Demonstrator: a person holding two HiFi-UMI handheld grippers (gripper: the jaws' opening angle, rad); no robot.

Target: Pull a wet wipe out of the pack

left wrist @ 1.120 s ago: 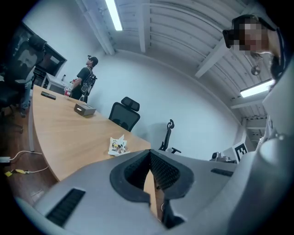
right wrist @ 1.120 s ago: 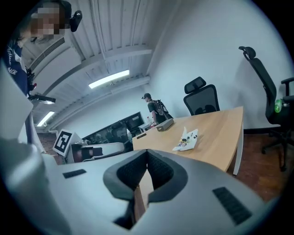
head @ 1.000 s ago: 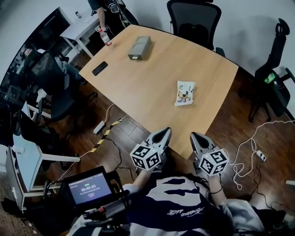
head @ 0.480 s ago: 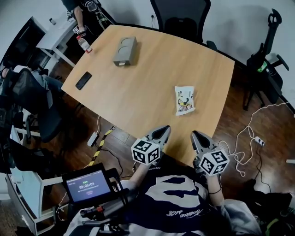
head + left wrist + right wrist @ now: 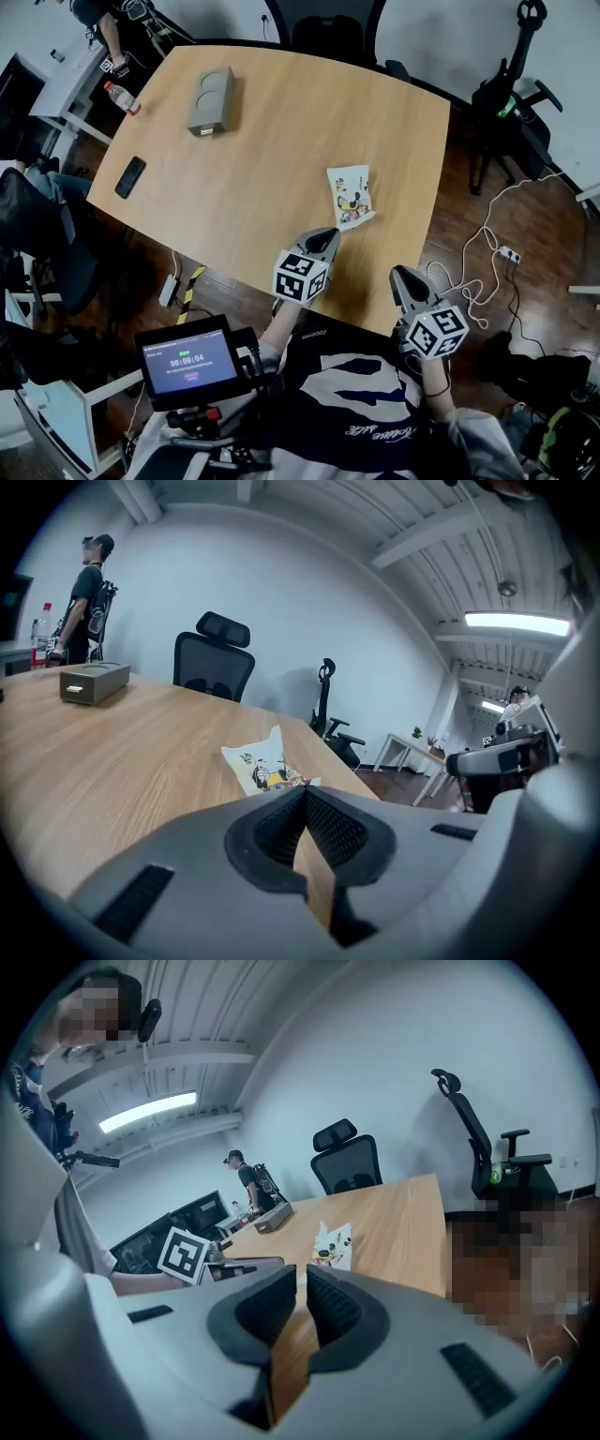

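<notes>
The wet wipe pack point(image 5: 350, 197), white with a cartoon print, lies flat on the wooden table point(image 5: 281, 141) near its near edge. In the left gripper view the pack point(image 5: 265, 766) sits just beyond the jaws. My left gripper point(image 5: 328, 236) reaches over the table's edge, its tip a short way short of the pack, pads touching, nothing between them. My right gripper point(image 5: 400, 275) hangs back off the table's near corner, to the right of the left one. A thin gap shows between its pads, with nothing in it. In the right gripper view the pack point(image 5: 333, 1244) lies farther off.
A grey box point(image 5: 210, 100), a black phone point(image 5: 129, 176) and a bottle point(image 5: 122, 97) sit toward the table's far left. Office chairs point(image 5: 323, 28) stand behind it. Cables and a power strip point(image 5: 506, 253) lie on the floor at right. A small screen point(image 5: 187, 360) hangs by my left side.
My left gripper has moved forward and down, from off the table to over its edge near the pack. The right gripper shifted only a little. The head view swung leftward.
</notes>
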